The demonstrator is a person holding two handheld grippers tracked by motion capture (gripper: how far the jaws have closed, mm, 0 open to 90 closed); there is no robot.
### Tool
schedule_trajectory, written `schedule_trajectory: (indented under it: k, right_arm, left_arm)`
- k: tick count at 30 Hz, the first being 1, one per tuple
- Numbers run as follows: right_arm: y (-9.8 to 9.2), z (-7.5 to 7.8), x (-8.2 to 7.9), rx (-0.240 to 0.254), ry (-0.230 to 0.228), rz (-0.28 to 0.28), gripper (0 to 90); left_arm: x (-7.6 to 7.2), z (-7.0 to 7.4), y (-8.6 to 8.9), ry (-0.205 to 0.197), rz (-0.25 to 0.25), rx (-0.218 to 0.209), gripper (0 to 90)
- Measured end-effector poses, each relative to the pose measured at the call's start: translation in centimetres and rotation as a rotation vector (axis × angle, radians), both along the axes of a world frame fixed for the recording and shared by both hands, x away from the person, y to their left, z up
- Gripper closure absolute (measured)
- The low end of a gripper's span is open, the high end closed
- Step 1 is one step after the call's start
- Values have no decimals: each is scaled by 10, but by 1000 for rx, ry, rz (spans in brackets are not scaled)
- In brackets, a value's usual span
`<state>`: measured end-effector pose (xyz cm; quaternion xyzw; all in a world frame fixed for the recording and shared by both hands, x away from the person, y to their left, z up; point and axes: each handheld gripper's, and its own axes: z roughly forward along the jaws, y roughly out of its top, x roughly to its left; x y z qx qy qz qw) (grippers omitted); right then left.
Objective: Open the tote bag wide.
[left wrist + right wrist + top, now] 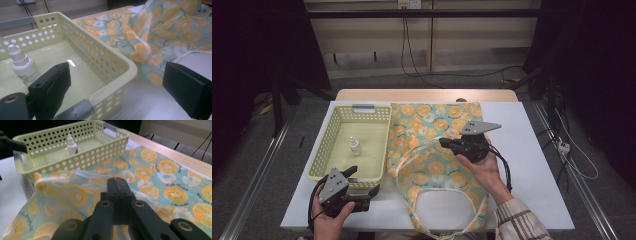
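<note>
- The cloth tote bag [432,150], printed with orange slices, lies flat along the middle of the desk [532,150], its mouth and looped handles toward the near edge, its bottom at the far edge.
- Our right tongs [451,143] sit over the bag's centre with jaws closed. In the right gripper view they [117,185] are pinched on a fold of the fabric with its pale hem tape; the upper layer tents up toward them.
- Our left tongs [362,187] stand open and grip nothing. They sit at the near-left corner of the desk, straddling the near right corner of the yellow basket [326,145]: one jaw inside the wall, one outside.
- In the basket, a small white dropper bottle [355,145] stands upright, apart from the walls.
- Handling, as we judge it: the bag is thin, light and limp. It will drape and sag from any single pinch and will not hold its mouth open unaided.
- Slip seems unlikely on woven cloth, though one layer can slide over the other, so we may lift only the top layer.
- Best hold: the taped hem at the mouth, or a handle strap, where the fabric is doubled.
- A second pinch opposite on the rim would spread the opening.
- Nothing fragile about the bag itself.
</note>
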<state>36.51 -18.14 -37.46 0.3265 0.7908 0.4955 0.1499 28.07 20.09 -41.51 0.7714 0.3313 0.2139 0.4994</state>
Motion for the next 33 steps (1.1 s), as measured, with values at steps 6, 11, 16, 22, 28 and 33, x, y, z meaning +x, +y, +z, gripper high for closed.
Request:
schedule_trajectory:
  k: [6, 11, 16, 22, 28, 33]
  right_arm:
    - [-1, 7, 11, 27, -17, -10, 900]
    - [-3, 13, 15, 57, -33, -17, 900]
    - [-5, 15, 15, 83, -41, -25, 900]
    - [-5, 15, 11, 101, -51, -27, 900]
    - [-9, 16, 12, 114, -50, -30, 900]
    - [-9, 13, 13, 112, -44, -25, 900]
  left_arm:
    - [0, 0, 2, 0, 10, -5, 77]
    - [-1, 0, 3, 0, 13, -3, 77]
    - [-1, 0, 6, 2, 23, -9, 77]
    - [0, 0, 8, 1, 28, -20, 77]
    - [2, 1, 8, 22, 17, -25, 77]
    - [8, 9, 12, 22, 28, -29, 74]
